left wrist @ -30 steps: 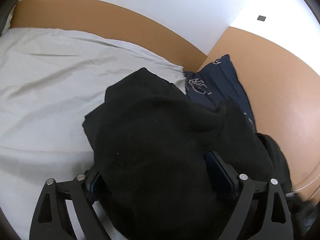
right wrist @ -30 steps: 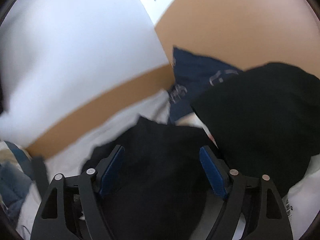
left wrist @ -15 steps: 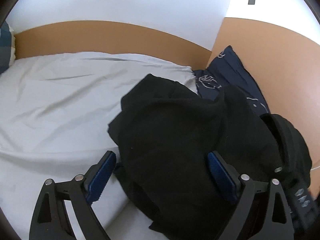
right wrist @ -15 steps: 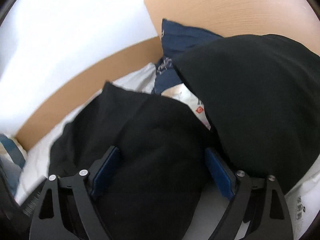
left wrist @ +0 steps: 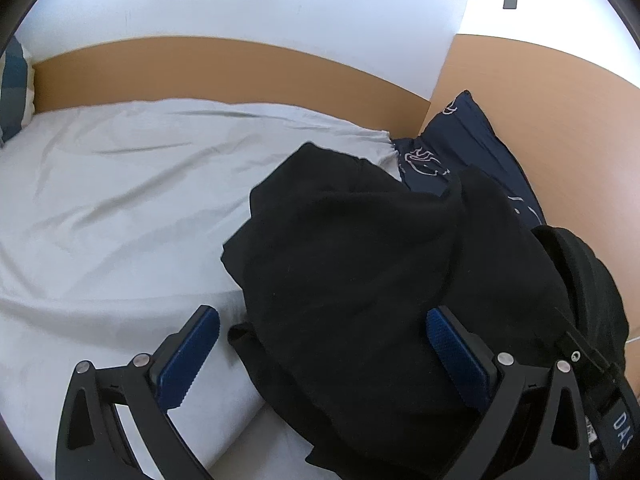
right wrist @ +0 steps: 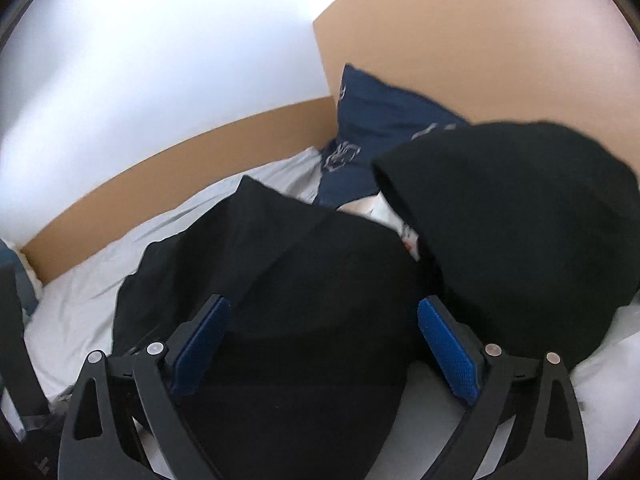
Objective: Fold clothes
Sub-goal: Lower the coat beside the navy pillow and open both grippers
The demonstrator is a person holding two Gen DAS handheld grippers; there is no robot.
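One bed [left wrist: 104, 208], covered by one pale grey sheet with shallow creases, takes up most of the scene. Its left half is open and bare; the right half is occupied. Two wooden boards [left wrist: 224, 68] bound it, one along the far edge and one on the right, meeting at a corner beneath white walls [left wrist: 248, 0].

One black garment [left wrist: 360, 280] lies bunched on the right part of the bed, its near edge hanging over a fold of sheet. In the right wrist view the same garment [right wrist: 288, 300] spreads across the sheet. A second black mass [right wrist: 516, 232] sits just right of it, a strip of pale printed fabric showing between the two; whether this mass is separate clothing cannot be told.

One dark blue pillow with a white line pattern [left wrist: 472, 148] stands wedged in the far right corner, touching the garment's far edge. One blue-striped cushion [left wrist: 14, 88] shows at the far left edge.

Left gripper [left wrist: 322, 354]: jaws spread wide, black cloth lying between them, nothing pinched. Right gripper [right wrist: 324, 346]: jaws likewise wide apart over the garment, gripping nothing
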